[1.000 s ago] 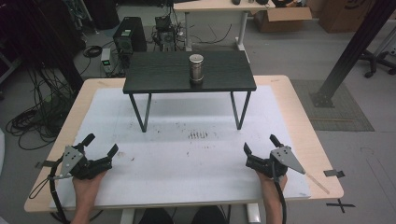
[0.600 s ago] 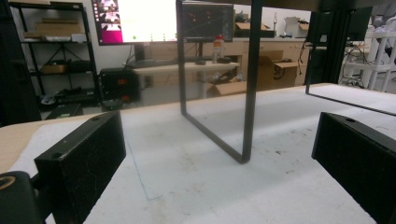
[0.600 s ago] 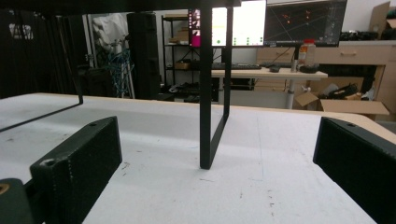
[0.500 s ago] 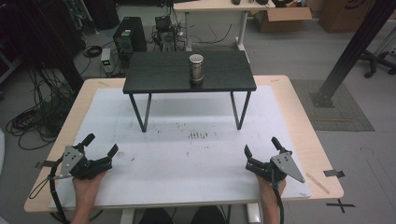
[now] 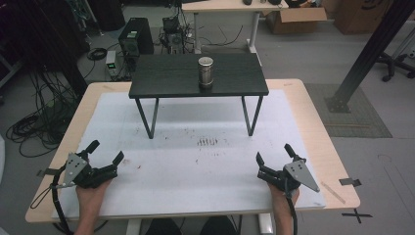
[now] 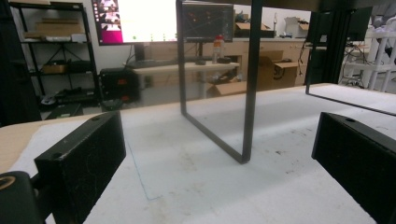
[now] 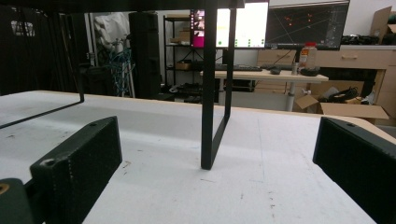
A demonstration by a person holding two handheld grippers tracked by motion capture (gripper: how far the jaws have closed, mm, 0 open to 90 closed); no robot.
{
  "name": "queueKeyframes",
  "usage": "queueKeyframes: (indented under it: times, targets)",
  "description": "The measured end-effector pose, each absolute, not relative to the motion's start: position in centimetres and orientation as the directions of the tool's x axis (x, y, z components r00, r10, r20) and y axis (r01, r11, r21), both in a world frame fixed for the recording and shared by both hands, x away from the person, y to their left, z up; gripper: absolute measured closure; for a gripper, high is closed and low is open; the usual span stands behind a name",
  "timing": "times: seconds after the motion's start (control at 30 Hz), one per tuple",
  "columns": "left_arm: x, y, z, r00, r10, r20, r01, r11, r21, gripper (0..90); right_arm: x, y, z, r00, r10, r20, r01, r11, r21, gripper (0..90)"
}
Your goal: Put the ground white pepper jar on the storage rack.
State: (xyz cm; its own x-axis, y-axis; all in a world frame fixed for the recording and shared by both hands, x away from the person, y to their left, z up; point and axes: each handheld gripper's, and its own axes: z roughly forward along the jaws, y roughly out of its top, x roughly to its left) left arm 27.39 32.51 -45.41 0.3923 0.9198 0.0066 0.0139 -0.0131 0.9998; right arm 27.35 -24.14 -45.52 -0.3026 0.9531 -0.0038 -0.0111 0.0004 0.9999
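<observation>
A metal can (image 5: 206, 71) stands upright on a small black raised table (image 5: 166, 78) at the back of the white work mat (image 5: 195, 161). My left gripper (image 5: 105, 151) rests low at the mat's front left, open, with nothing between its jaws. My right gripper (image 5: 273, 153) rests at the front right, also open and holding nothing. The left gripper view looks between wide-apart jaws at the small table's black leg frame (image 6: 247, 102). In the right gripper view the other leg frame (image 7: 210, 93) stands ahead between the jaws.
The wooden tabletop (image 5: 313, 122) shows around the mat. Cables (image 5: 34, 127), a computer tower (image 5: 131, 36), a desk (image 5: 225, 7) and cardboard boxes (image 5: 293, 19) lie beyond the table. A black post (image 5: 367, 54) rises at the right.
Both grippers have stayed almost still at the front of the mat. The right one has shifted very slightly.
</observation>
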Motion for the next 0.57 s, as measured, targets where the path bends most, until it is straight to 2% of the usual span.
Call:
queueKeyframes:
  times: [0.57]
  targets:
    - [27.39, 32.51, -45.41, 0.393, 0.920, 0.007, 0.015, -0.014, 1.000, 3.2, 27.33, -24.16, -45.54, -0.303, 0.953, -0.003, -0.013, -0.001, 1.000, 1.2]
